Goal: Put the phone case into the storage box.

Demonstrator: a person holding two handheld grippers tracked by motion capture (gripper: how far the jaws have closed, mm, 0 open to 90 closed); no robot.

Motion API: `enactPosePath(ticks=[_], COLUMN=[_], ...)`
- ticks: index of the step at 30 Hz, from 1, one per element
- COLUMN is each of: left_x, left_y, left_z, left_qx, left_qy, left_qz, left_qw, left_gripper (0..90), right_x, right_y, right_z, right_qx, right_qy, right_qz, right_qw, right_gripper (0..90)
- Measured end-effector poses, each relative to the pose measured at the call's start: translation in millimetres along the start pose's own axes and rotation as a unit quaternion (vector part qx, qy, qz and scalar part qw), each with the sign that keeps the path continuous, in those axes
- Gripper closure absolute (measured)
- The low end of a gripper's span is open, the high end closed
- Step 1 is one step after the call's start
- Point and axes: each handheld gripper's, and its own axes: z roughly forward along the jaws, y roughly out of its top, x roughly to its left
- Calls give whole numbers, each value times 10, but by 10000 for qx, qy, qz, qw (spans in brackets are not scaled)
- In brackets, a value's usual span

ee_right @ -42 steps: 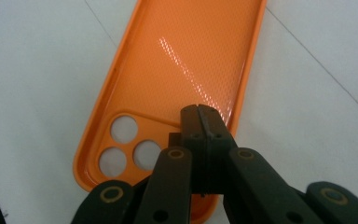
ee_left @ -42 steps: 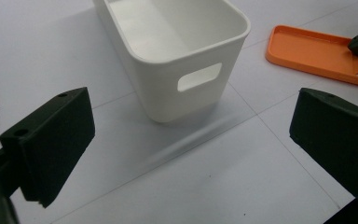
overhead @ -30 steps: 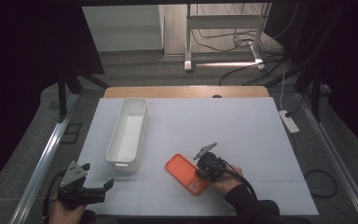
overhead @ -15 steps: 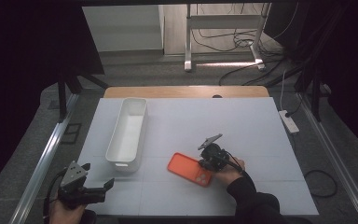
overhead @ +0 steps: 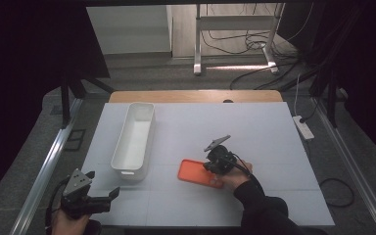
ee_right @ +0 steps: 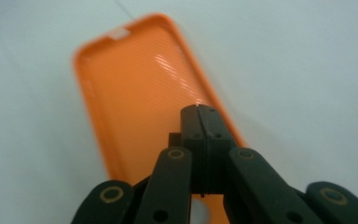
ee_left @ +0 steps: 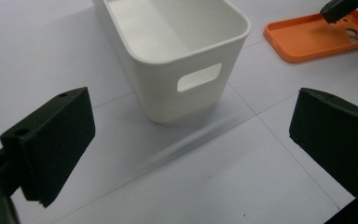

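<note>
A white table (overhead: 274,127) fills the middle of the high view, with a strip of wood along its far edge. On its left half stands a long white plastic bin (overhead: 133,141), set lengthwise away from the person, open at the top and bare inside. In the left gripper view the bin (ee_left: 177,56) shows a slot handle cut in its near end wall.

To the right of the bin, near the front of the table, an orange phone case (overhead: 198,172) lies flat with its hollow side up. In the left gripper view the case (ee_left: 317,39) shows its camera cut-outs at the end nearest the right gripper.

The right gripper (overhead: 214,165) sits over the right end of the case, held in the person's right hand (overhead: 235,178), a dark sleeve running back to the bottom edge. In the right gripper view its jaws are pressed flat together, tips over the near part of the orange phone case (ee_right: 140,93); the right gripper (ee_right: 199,112) appears to have nothing between them, though whether the tips touch the case cannot be told.

The left gripper (overhead: 108,196) is held low at the front left corner of the table, well apart from the bin. In its own view the left gripper (ee_left: 186,140) has its jaws spread wide with only table between them, pointing at the bin's near end
</note>
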Motion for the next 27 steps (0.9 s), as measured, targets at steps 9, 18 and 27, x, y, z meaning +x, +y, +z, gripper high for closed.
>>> enactPosePath(ticks=[9, 18, 27], left_x=[3, -5, -5], left_y=[-2, 3, 4], left_z=[-1, 10, 11], left_qx=[0, 57, 63], left_qy=[-10, 29, 30], left_qz=[-4, 16, 15], left_qw=[10000, 10000, 10000], left_gripper=[10, 13, 13], right_x=[308, 484, 556], right_y=[207, 278, 211], right_z=[223, 372, 327], right_qx=[4, 103, 222], right_qy=[451, 474, 674], right_qz=[-236, -384, -395], right_qw=[9987, 9981, 9967], right_gripper=[893, 894, 894])
